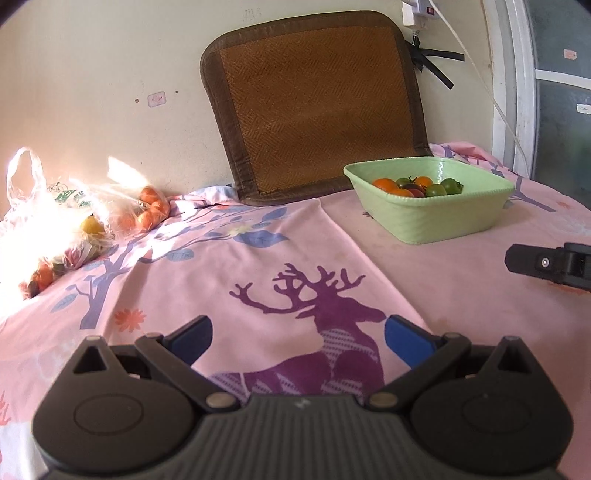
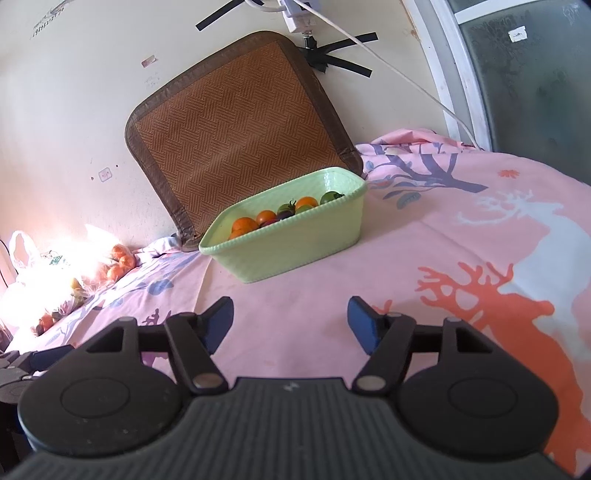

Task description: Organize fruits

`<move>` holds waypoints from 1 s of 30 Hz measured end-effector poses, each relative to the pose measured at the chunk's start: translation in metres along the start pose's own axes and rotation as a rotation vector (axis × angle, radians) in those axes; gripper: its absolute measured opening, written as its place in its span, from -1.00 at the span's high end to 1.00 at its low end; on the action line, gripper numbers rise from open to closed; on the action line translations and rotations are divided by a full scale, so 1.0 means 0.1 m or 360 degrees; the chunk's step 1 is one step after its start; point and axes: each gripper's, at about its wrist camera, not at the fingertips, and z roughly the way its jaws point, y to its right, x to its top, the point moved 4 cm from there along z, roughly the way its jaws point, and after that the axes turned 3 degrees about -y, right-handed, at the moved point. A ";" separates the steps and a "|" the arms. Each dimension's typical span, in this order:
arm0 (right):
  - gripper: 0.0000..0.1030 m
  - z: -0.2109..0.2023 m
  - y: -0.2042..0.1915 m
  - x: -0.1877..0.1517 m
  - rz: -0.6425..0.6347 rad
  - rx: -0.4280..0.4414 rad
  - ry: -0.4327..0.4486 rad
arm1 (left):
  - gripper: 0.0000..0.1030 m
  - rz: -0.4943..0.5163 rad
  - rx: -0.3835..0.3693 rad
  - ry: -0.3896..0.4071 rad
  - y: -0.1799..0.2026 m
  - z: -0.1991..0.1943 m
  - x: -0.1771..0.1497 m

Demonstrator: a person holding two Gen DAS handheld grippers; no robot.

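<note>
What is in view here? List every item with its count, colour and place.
basket: one, pale green, on the cloth before the mat.
small fruits in basket: several, orange, green and one dark, exact count unclear.
plastic bags of fruit: clear, holding orange and yellow fruit, by the wall at far left; count washed out by glare.
woven mat: one, brown, leaning on the wall.
cloth: one, pink with deer and tree prints, covering the surface.
power strip: one, white, on the wall, cord hanging.
left hand-held gripper: black, blue pads, open, empty.
right hand-held gripper: same, open, empty.
</note>
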 end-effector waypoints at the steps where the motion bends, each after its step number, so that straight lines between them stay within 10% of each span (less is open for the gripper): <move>1: -0.37 0.00 0.00 0.00 0.0002 0.0002 -0.0001 | -1.00 -0.0001 -0.0001 -0.0001 0.00 -0.01 0.00; 30: -0.38 0.00 0.02 0.00 0.0024 0.0007 -0.0011 | -1.00 -0.0010 0.0018 -0.0005 0.00 -0.15 0.05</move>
